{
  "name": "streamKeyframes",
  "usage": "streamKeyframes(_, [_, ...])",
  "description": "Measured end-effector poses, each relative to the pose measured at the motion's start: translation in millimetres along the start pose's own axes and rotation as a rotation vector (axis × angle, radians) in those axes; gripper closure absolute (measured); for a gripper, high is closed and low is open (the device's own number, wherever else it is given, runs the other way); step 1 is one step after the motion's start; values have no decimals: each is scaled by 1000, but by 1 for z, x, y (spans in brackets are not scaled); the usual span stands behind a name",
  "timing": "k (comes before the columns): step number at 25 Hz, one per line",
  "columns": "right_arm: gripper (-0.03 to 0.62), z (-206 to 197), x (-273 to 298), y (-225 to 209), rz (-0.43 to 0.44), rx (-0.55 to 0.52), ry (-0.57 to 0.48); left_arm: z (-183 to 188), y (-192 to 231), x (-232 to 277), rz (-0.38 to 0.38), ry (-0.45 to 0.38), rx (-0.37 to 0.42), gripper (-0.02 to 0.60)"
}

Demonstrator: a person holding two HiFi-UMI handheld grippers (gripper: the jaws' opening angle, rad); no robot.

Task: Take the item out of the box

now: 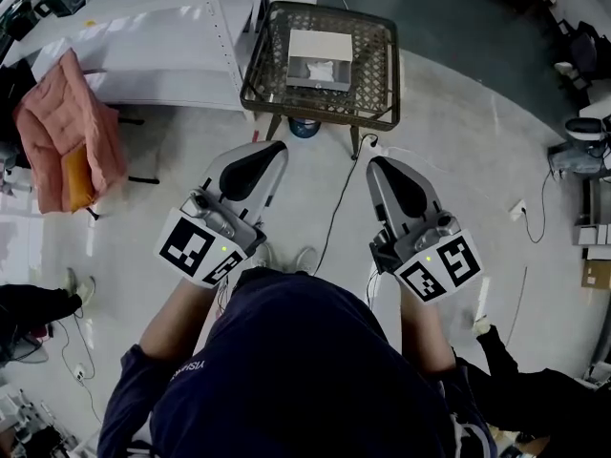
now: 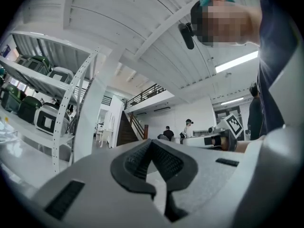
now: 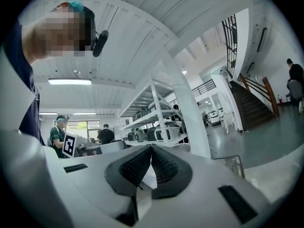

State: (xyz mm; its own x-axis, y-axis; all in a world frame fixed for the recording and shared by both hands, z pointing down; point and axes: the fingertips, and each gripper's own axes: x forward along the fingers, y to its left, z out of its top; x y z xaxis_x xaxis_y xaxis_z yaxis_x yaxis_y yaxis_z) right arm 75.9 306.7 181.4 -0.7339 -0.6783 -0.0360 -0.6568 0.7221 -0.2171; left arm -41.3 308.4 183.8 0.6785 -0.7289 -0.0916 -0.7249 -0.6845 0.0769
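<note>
Bright, even indoor light; fisheye-warped, dark-vignetted edges.

Faint white lettering on the dark sleeve (image 1: 187,370), seemingly too small for reading.

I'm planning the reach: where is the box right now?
In the head view, the white box sits inside the wicker tray table at top centre, just right of the white shelf post.

The person wears a navy short-sleeved top (image 1: 305,370); the left gripper (image 1: 277,149) and right gripper (image 1: 375,163) are grey with black-and-white square markers.
</note>
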Motion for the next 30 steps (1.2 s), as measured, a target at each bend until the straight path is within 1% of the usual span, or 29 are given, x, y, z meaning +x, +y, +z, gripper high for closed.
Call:
streamKeyframes(6, [569,-1,-12,-16,17,11,10,-9,-12,15,12,13,-3,575])
streamKeyframes(11, [569,-3,-11,-30,16,11,14,-15,-9,27,15,18,-4,575])
streamKeyframes(14, [569,-4,-2,-38,15,18,24,-17,0,36,13,21,-13,575])
streamKeyframes(21, [569,-11,44,-61,2,23,43,-30,46,58,0,36,-37,575])
streamKeyframes(30, [569,-19,135,-99,-30,40,61,-43,138,99,-36,68,-57,575])
